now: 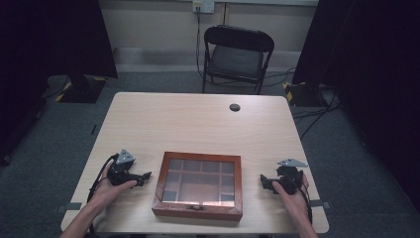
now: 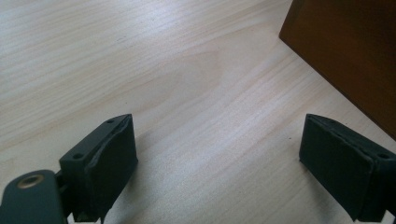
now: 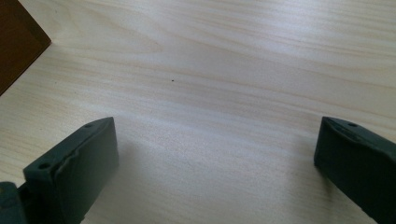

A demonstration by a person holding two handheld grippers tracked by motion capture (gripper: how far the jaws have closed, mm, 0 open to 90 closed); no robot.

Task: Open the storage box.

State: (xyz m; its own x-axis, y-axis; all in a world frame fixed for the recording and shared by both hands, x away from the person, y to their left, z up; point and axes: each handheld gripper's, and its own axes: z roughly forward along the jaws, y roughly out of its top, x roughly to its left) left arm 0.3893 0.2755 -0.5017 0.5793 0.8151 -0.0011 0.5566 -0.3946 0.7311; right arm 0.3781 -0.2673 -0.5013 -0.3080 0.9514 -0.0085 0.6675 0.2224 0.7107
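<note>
A brown wooden box [image 1: 199,185] with a glass lid and several compartments under it lies shut at the table's near middle. My left gripper [image 1: 146,176] rests on the table just left of the box, open, jaws toward it. The left gripper view has the box's dark side wall [image 2: 348,51] at the upper right, ahead of my open left gripper [image 2: 217,156] with bare wood between the jaws. My right gripper [image 1: 262,181] rests to the right of the box, open too. In the right gripper view the box's corner [image 3: 16,44] sits at the upper left beyond my right gripper [image 3: 217,156].
The light wooden table [image 1: 198,124] has a round black cable hole [image 1: 235,107] near its far edge. A black folding chair [image 1: 236,57] stands beyond the table. Dark curtains hang at both sides, and cables lie on the grey floor at the right.
</note>
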